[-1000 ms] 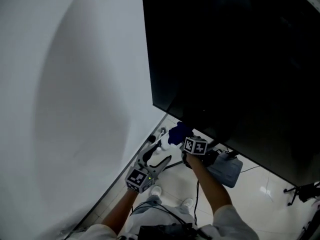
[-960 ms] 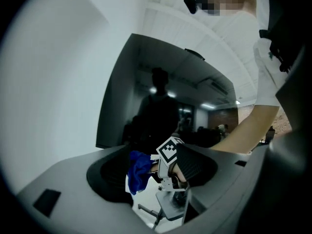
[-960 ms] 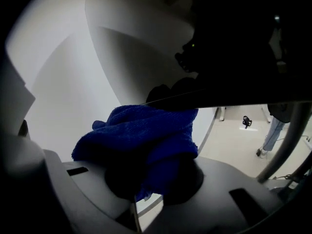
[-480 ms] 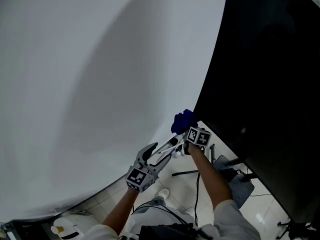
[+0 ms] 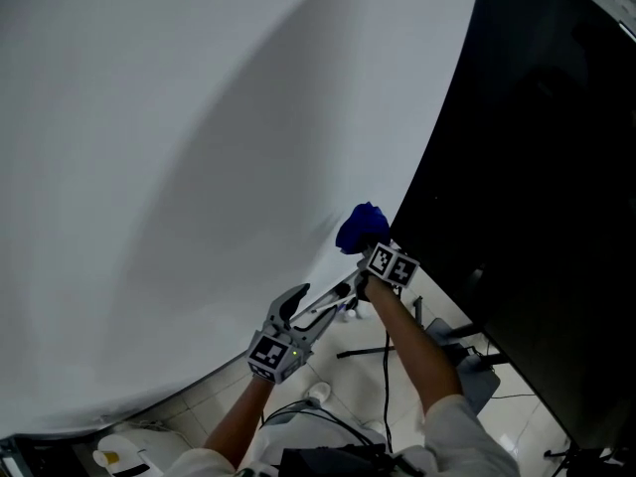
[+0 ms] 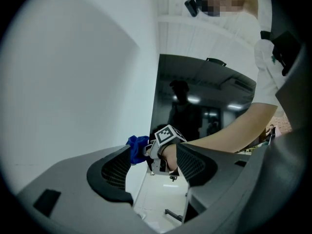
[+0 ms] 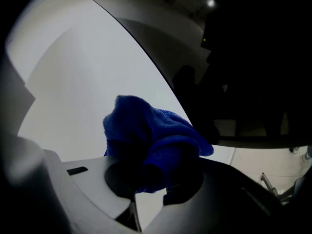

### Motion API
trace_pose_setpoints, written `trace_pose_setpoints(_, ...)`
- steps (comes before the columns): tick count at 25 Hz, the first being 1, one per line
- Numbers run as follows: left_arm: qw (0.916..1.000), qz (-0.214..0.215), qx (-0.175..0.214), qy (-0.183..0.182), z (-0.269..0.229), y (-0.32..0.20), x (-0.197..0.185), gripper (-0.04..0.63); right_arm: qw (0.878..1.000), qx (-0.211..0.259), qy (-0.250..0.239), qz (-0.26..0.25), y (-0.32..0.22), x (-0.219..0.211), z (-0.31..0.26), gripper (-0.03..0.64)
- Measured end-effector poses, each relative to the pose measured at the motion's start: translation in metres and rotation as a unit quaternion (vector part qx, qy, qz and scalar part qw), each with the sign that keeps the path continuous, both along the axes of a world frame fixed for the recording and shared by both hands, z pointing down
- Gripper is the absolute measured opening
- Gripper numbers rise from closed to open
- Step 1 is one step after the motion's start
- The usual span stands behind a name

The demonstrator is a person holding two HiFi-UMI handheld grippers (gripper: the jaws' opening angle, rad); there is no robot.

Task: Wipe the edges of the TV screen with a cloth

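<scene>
A big black TV screen (image 5: 537, 187) stands against a white wall, its left edge running down the picture. My right gripper (image 5: 370, 246) is shut on a bunched blue cloth (image 5: 360, 226), held at the lower part of that left edge. In the right gripper view the blue cloth (image 7: 151, 140) bulges out between the jaws, right beside the dark TV screen (image 7: 253, 67). My left gripper (image 5: 301, 304) hangs lower, open and empty. The left gripper view looks past its spread jaws at the blue cloth (image 6: 137, 145) and the right hand.
A white wall (image 5: 179, 167) fills the left. Below the TV are a pale tiled floor (image 5: 517, 435), stand legs (image 5: 363, 351), a cable and a grey bag (image 5: 477, 366). A yellow-and-white thing (image 5: 124, 457) sits at the bottom left.
The view has swung so the wall fills more of the picture. My right gripper with the cloth has risen from under the TV's lower corner up along its left edge.
</scene>
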State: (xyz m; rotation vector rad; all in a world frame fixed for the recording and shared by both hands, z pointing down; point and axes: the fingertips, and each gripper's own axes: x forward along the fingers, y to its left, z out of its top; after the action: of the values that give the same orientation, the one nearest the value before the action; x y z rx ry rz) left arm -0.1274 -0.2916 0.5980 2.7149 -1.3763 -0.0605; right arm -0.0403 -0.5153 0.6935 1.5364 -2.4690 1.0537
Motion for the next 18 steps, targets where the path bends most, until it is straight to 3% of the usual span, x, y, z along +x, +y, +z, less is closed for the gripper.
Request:
trace_pose_setpoints(4,0.9999,0.004,0.01,0.009,-0.005,0.002,0.004,0.276,0.998,0.061,0.008,-0.025,-0.004,-0.01,-0.05,0.083)
trace_pose_setpoints(7,0.9996,0.002,0.009,0.025,-0.023,0.004,0.013,0.278,0.994,0.101,-0.01,-0.028,-0.013,-0.011,-0.102,0.083)
trace_pose_setpoints(9,0.9996,0.009,0.022,0.016,-0.019,0.005,0.014,0.278,0.991,0.128,-0.023,-0.027,-0.014,-0.011,-0.139,0.083)
trace_pose_setpoints(18,0.9983,0.017,0.052,0.018,-0.05,0.013,0.018,0.276,0.964,0.265,-0.031,-0.018,-0.025,-0.004,-0.323,0.074)
